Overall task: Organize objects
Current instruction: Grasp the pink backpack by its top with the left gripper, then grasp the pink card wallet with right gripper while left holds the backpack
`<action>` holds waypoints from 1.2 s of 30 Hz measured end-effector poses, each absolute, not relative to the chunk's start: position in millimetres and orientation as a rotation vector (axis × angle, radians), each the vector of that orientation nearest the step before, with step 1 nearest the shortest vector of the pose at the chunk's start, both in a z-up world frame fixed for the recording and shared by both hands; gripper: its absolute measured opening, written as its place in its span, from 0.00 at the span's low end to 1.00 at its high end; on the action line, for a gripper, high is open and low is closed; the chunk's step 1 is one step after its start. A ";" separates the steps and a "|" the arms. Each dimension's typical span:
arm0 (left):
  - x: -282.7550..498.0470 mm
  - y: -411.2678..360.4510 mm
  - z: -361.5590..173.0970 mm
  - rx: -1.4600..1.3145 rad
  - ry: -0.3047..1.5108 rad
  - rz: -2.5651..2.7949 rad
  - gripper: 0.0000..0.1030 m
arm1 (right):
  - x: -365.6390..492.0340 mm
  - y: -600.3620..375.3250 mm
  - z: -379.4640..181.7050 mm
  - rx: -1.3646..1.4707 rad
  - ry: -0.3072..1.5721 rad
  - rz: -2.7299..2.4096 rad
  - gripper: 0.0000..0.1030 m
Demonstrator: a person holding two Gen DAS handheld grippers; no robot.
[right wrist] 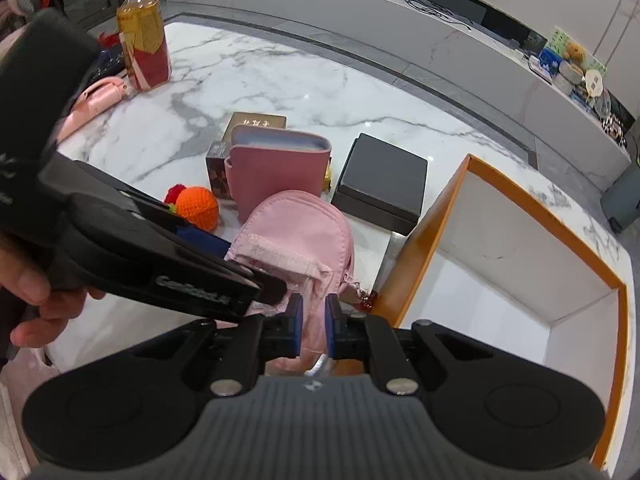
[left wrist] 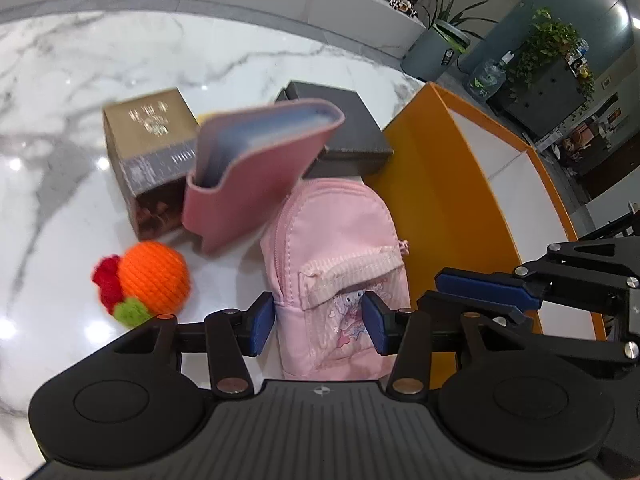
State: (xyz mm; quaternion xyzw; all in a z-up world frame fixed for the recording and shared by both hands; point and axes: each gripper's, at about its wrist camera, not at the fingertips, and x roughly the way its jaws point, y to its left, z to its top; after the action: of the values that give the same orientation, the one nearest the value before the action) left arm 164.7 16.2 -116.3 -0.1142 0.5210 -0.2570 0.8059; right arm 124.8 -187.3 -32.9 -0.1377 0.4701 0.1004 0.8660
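Right gripper [right wrist: 313, 326]: jaws drawn nearly together, blue pads pinching a fold at the near end of the pink mini backpack [right wrist: 296, 236]. Seen from the left wrist, this gripper [left wrist: 486, 296] lies just right of the backpack, its pads nearly closed.

Left gripper [left wrist: 319, 322]: jaws about half open, pads standing either side of the backpack's [left wrist: 336, 264] front pocket; whether they press the fabric cannot be told. Right wrist view shows only its black body [right wrist: 160, 256] crossing the backpack's left side, with the person's hand [right wrist: 36, 304] around the handle.

Pink mini backpack: lying on the white marble table [right wrist: 280, 92], taken here as landmark.

Beyond the backpack: pink card wallet [right wrist: 276, 172], standing on edge; behind that, a brown carton [right wrist: 256, 124]. Left wrist view renders the wallet [left wrist: 256, 168] blurred and tilted.

Left of the backpack: crocheted orange ball [right wrist: 198, 206] with red and green trim.

Beyond and right of the backpack: flat black box [right wrist: 380, 184].

Right of the backpack: orange-walled tray [right wrist: 424, 232] with white floor, its near wall just beside the backpack.

Right wrist view only, far left beyond the backpack: bottle of amber drink [right wrist: 144, 40], upright, and a pink item [right wrist: 98, 98] beside it. Left wrist view only: potted plants [left wrist: 448, 36] off the table.
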 end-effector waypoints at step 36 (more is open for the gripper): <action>127.7 94.1 -18.9 -0.045 0.830 -0.211 0.22 | 132.3 -172.2 -7.9 -0.017 0.920 0.238 0.29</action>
State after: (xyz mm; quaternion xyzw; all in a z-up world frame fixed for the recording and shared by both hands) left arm 127.7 94.1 -18.9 -0.0219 0.4024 -0.1025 0.9094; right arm 132.3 -172.2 -7.9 -0.0083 0.4431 0.1144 0.8891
